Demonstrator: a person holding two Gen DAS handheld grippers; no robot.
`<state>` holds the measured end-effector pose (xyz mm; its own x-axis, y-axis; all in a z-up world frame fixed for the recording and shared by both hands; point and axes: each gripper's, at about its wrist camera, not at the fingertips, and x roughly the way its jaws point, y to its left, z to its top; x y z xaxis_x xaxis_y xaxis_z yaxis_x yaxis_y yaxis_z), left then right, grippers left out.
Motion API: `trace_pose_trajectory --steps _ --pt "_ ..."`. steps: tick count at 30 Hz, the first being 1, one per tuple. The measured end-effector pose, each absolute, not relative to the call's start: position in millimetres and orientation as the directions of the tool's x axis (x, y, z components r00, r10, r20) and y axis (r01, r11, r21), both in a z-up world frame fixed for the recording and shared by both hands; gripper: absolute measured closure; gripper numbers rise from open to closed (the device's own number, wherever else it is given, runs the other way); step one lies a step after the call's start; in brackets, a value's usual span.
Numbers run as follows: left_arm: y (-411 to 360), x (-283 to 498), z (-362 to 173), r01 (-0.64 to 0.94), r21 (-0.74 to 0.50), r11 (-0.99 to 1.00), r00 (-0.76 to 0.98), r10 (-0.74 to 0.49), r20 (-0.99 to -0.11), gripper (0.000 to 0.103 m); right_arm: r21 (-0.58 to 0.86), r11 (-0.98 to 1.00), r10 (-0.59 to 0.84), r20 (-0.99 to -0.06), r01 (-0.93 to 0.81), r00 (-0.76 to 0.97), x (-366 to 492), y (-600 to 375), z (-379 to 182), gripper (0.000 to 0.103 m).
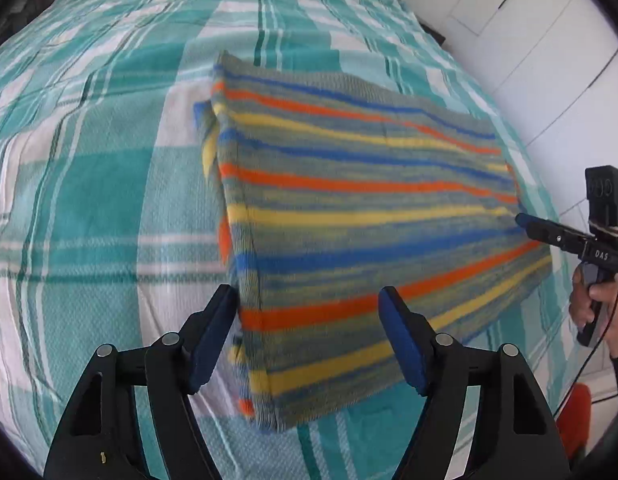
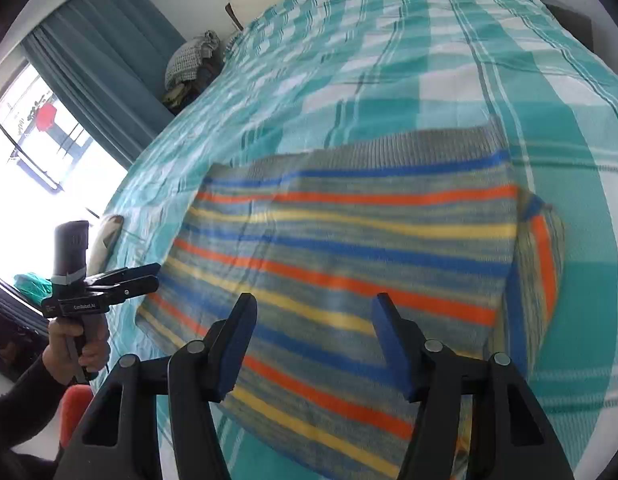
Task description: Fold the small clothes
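Where right wrist looks: curtain point(image 2: 109, 52).

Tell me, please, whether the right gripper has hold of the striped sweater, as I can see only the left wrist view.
Observer: No. In the right wrist view the right gripper stands open above the striped sweater, and its pads press on nothing.
Operator: Thank you. Is anything lying near the bed outside my view?
Observer: Yes, a heap of clothes sits at the far corner of the bed, next to a teal curtain.
Operator: And how does my left gripper look from that side?
Observer: The left gripper is seen side-on at the sweater's edge, with no cloth caught in it.
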<state>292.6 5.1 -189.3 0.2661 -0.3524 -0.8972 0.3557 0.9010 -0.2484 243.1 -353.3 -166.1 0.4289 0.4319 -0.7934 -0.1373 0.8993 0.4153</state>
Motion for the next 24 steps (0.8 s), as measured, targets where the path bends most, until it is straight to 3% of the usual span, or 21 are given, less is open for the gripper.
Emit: trace_pose_trajectory --steps 2,4,6,8,11,14,17,18,20,22,24 --pt "21 256 -194 0.38 -0.214 0.9 0.288 -0.334 -0.897 0.044 0.323 0.939 0.344 -0.881 -0.117 0.325 194 -356 -194 0.043" --pt "34 233 -185 0.358 -0.176 0.917 0.304 -0.292 -0.907 0.043 0.262 0.951 0.305 -0.886 -0.165 0.35 145 -361 -193 0.044" --pt "42 219 -168 0.327 -0.205 0.923 0.348 -0.32 -0.881 0.032 0.237 0.959 0.278 -0.891 -0.155 0.359 119 -363 -182 0.044" --pt "39 214 -148 0.316 -0.236 0.919 0.43 -0.361 -0.828 0.02 0.265 0.954 0.301 -0.85 -0.144 0.432 115 -365 -166 0.044" --pt "14 226 -135 0.305 -0.26 0.916 0.499 -0.386 -0.776 0.015 0.296 0.944 0.325 -0.767 -0.144 0.553 136 -361 -142 0.044" --pt "-13 245 -155 0.252 -0.147 0.956 0.502 -0.259 -0.825 0.011 0.317 0.942 0.322 -0.748 -0.114 0.581 166 -354 -151 0.042" --pt "-10 239 -181 0.172 -0.022 0.985 0.424 -0.094 -0.901 0.019 0.309 0.951 0.279 -0.868 0.007 0.411 175 -354 -197 0.042" --pt "1 225 -180 0.165 -0.039 0.985 0.427 -0.107 -0.898 0.018 0.305 0.952 0.272 -0.852 0.002 0.447 161 -356 -193 0.045" --pt "16 197 -172 0.146 -0.03 0.989 0.473 -0.097 -0.876 0.003 0.279 0.96 0.241 -0.822 -0.004 0.516 124 -358 -176 0.042" --pt "24 179 -167 0.11 0.016 0.994 0.53 -0.045 -0.847 0.002 0.259 0.966 0.204 -0.787 0.012 0.583 91 -362 -165 0.03" --pt "25 174 -170 0.101 0.031 0.994 0.541 -0.028 -0.84 0.002 0.211 0.977 0.14 -0.767 0.04 0.626 67 -365 -163 0.026"
